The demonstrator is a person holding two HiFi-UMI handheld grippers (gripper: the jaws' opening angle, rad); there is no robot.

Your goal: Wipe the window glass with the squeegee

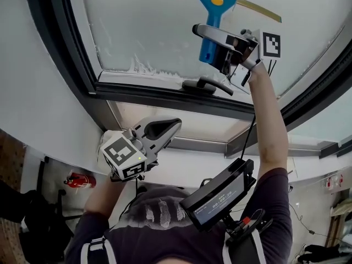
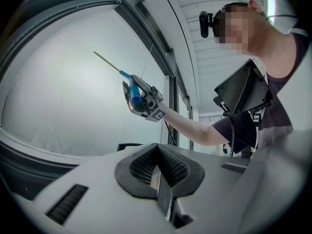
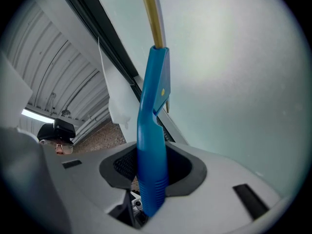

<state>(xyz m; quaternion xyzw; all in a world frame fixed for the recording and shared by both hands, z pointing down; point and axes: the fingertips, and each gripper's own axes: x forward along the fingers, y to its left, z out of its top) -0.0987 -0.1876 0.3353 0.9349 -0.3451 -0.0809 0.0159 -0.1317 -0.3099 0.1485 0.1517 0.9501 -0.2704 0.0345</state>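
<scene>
The squeegee (image 1: 213,16) sits in the upper middle of the head view, its long brass-coloured blade channel lying across the window glass (image 1: 154,32) near the top edge of the frame. The right gripper (image 1: 220,51) has it by the blue handle. In the right gripper view the fingers (image 3: 124,167) are clamped on the ribbed lower end of that handle, which runs straight up the centre of the frame to the blade.

The left gripper (image 1: 159,131) hangs low in the centre left of the head view, well apart from the glass. Its own view shows its fingers (image 2: 141,167) pressed together with nothing between them.

White suds (image 1: 140,67) cling along the lower edge of the pane, just above the dark window handle (image 1: 206,85).

The squeegee looks light and stiff, a plastic handle with a metal channel (the rubber edge is presumably the only soft part). The wide blade would likely lever against a loose grip and twist the handle, more so if it is wet. The ribbed section, where it is taken now, seems the best hold, as the ribs resist slipping.
</scene>
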